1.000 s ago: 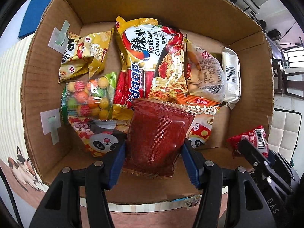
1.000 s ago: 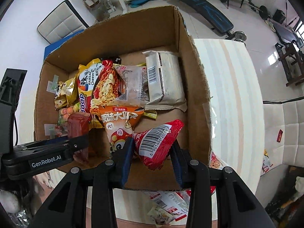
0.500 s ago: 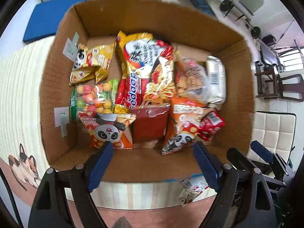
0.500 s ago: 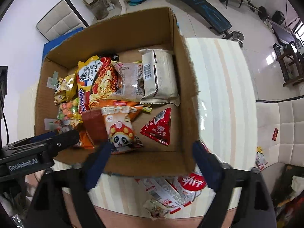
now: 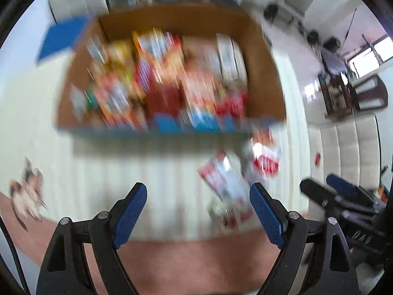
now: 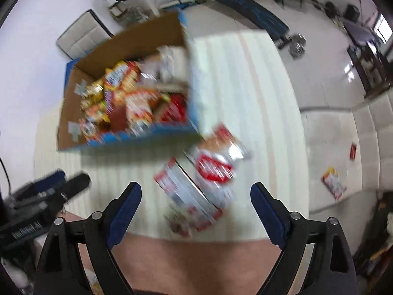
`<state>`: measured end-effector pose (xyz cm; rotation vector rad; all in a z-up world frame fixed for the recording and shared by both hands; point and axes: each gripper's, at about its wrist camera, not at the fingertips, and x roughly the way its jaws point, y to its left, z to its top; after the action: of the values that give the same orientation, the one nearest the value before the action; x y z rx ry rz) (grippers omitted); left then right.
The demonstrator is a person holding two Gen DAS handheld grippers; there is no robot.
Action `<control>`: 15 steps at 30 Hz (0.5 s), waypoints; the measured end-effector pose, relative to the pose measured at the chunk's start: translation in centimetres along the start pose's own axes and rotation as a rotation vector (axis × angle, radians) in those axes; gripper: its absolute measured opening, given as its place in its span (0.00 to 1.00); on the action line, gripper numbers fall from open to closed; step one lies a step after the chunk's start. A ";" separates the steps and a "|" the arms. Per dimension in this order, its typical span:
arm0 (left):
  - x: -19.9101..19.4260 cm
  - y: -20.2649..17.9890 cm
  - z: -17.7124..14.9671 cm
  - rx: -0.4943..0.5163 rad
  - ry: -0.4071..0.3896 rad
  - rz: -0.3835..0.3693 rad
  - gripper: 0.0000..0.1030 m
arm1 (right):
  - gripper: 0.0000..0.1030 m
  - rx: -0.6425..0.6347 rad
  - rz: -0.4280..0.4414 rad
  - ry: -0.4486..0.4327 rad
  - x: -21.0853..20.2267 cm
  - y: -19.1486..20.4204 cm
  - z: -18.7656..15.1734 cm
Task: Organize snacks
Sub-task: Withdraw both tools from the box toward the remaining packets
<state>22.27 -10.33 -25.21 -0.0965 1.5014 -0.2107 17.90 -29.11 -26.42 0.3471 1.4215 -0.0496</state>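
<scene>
Both views are motion-blurred. A cardboard box [image 5: 265, 73] full of snack packets stands on a pale striped table; it also shows in the right wrist view [image 6: 132, 46]. Loose red-and-white snack packets [image 5: 226, 189] lie on the table in front of the box's right corner, also in the right wrist view [image 6: 213, 169]. My left gripper [image 5: 197, 201] is open and empty, above the table's near edge. My right gripper [image 6: 195, 201] is open and empty, with the loose packets between and beyond its fingers.
The brown table edge [image 5: 196, 258] runs under both grippers. A cat picture [image 5: 27, 194] is on the table at left. A snack packet [image 6: 332, 183] lies on the floor at right. White chairs and gym equipment stand around the table.
Both grippers let go of their packets, which lie in the box, opened wide and pulled back and up from the box to the table's near edge. The view is now blurred by fast motion.
</scene>
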 end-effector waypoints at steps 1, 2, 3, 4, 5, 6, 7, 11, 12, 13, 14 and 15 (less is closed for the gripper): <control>1.4 -0.3 -0.7 -0.010 0.047 -0.016 0.83 | 0.90 0.023 0.006 0.021 0.7 -1.3 -1.0; 3.3 -0.7 -1.4 -0.019 0.100 -0.034 0.83 | 0.90 0.039 0.008 0.034 1.2 -2.0 -1.7; 4.2 -1.0 -1.9 -0.022 0.123 -0.040 0.83 | 0.89 0.062 0.011 0.049 1.9 -3.1 -2.5; 5.4 -1.3 -2.3 -0.025 0.148 -0.044 0.83 | 0.89 0.075 0.013 0.056 2.3 -3.8 -3.1; 6.6 -1.7 -2.8 -0.030 0.176 -0.044 0.83 | 0.89 0.093 0.014 0.066 2.8 -4.8 -3.7; 7.6 -1.9 -3.2 -0.035 0.201 -0.049 0.83 | 0.89 0.108 0.015 0.072 3.2 -5.6 -4.2; 8.6 -2.2 -3.4 -0.040 0.227 -0.053 0.83 | 0.89 0.123 0.017 0.079 3.6 -6.3 -4.6; 11.9 -2.9 -3.8 -0.066 0.295 -0.049 0.83 | 0.88 0.156 0.015 0.097 4.8 -8.6 -5.8; 12.4 -3.1 -3.8 -0.073 0.300 -0.052 0.83 | 0.88 0.160 0.017 0.100 5.0 -9.0 -5.9; 12.8 -3.1 -3.9 -0.074 0.304 -0.049 0.83 | 0.88 0.167 0.020 0.101 5.1 -9.5 -6.1; 13.2 -3.3 -3.8 -0.072 0.311 -0.042 0.83 | 0.88 0.169 0.021 0.102 5.1 -9.7 -6.2; 13.5 -3.4 -3.9 -0.070 0.311 -0.043 0.83 | 0.88 0.170 0.022 0.103 5.2 -10.0 -6.2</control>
<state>18.91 -16.10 -37.99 -0.1584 1.8179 -0.2148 10.34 -36.00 -34.20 0.5117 1.5190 -0.1366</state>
